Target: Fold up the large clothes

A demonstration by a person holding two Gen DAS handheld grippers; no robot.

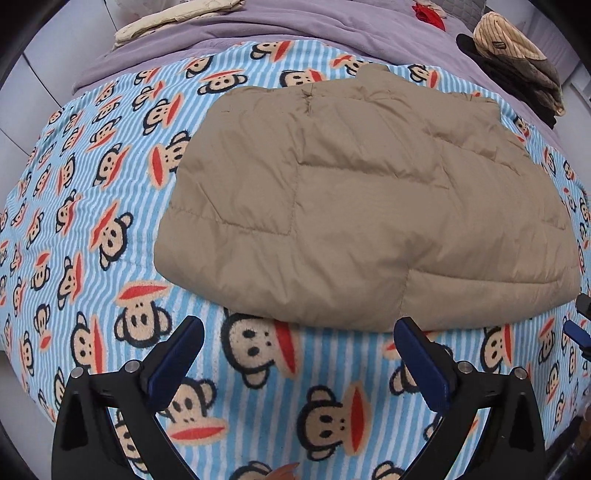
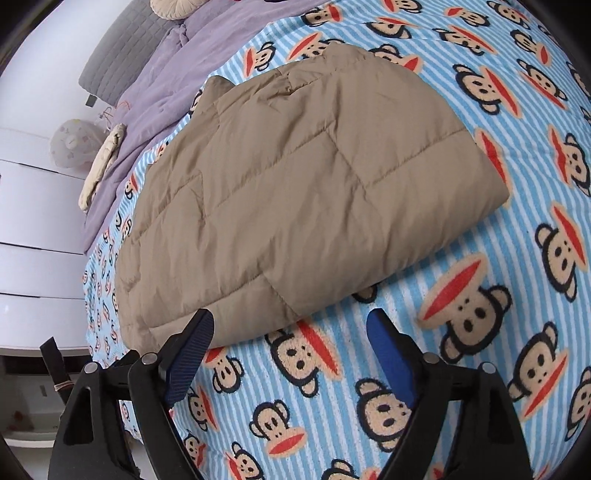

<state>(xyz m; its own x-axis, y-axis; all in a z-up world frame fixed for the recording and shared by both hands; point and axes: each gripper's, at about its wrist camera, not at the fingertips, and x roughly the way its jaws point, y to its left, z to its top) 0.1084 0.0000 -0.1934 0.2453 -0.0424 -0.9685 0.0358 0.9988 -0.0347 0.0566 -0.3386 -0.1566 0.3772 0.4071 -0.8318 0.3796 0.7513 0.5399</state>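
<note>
A tan quilted jacket (image 1: 354, 199) lies folded into a compact block on a blue-striped monkey-print blanket (image 1: 110, 206). My left gripper (image 1: 299, 328) is open just short of the jacket's near edge, with only blanket between its blue-padded fingers. In the right wrist view the same jacket (image 2: 295, 192) stretches away to the upper left on the blanket (image 2: 480, 258). My right gripper (image 2: 290, 321) is open at the jacket's near edge. Its left finger overlaps the hem in the picture, and nothing is held. The tips of the other gripper (image 1: 580, 325) peek in at the right edge of the left wrist view.
A purple bedspread (image 1: 280, 26) covers the far part of the bed. A stack of folded dark and striped clothes (image 1: 517, 62) sits at the far right, and a cream item (image 1: 173, 18) lies at the far left. White drawers (image 2: 33, 229) and a grey headboard (image 2: 125, 51) stand beside the bed.
</note>
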